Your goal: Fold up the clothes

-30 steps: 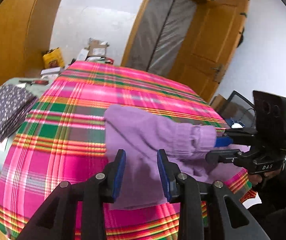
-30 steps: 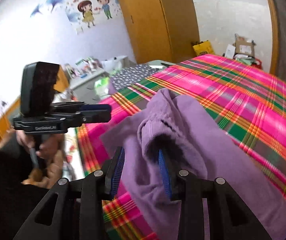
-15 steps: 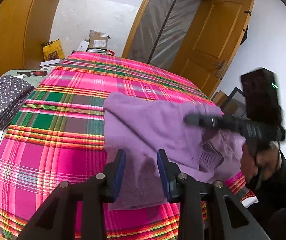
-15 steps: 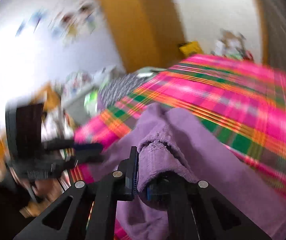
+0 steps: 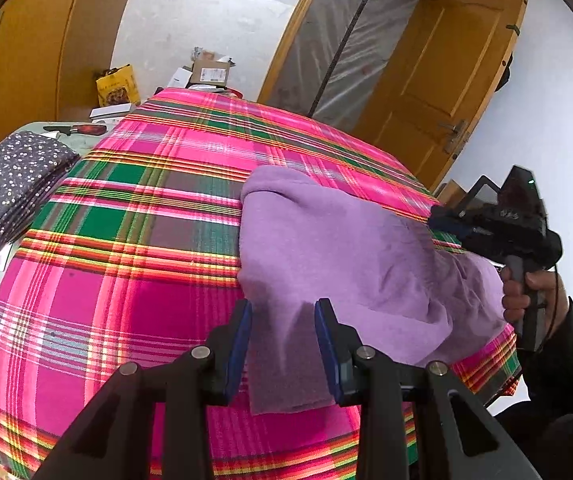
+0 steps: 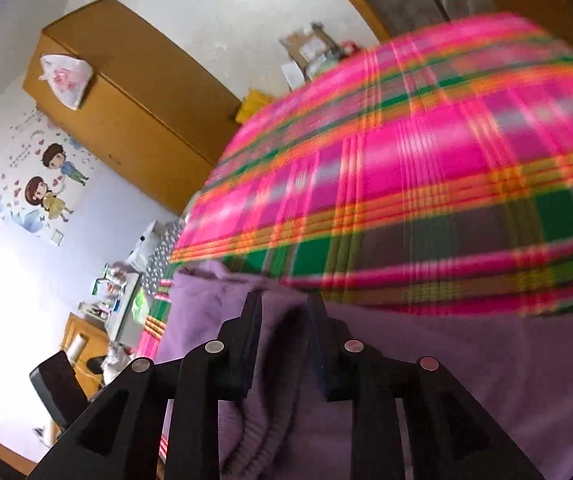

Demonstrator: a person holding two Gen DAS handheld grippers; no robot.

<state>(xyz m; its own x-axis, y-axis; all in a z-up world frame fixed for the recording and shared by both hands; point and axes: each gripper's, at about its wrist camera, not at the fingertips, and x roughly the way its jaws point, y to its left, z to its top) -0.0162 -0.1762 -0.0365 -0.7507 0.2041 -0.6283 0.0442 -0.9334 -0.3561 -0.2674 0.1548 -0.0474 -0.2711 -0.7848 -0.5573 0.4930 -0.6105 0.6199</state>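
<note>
Item: soft lilac fleece garment (image 5: pixel 346 256), lying on the pink, green and orange plaid cloth covering the table (image 5: pixel 134 240). It sits toward the near right corner of that cloth, its right side bunched and lapping over the edge.

Left hand-held gripper (image 5: pixel 282 344): jaws parted wide, the garment's near hem lying between them, gripped by neither finger as far as the view shows.

Right hand-held gripper (image 6: pixel 282 336): jaws spread around a ribbed cuff or hem (image 6: pixel 270 436) of the garment. Whether they pinch it cannot be told. Its view is motion-blurred.

Step in hand, by judgement: a sleeve or side section being laid across the body of the garment. The next move likely calls for flattening the bunched right side and squaring the edges before any further fold.

Also present: folded dark floral-print fabric (image 5: pixel 6 196), left of the plaid cloth.

Writing: a label on the cardboard box (image 5: pixel 210 74) beyond the cloth, and markings on the gripper body, are too small to read.
</note>
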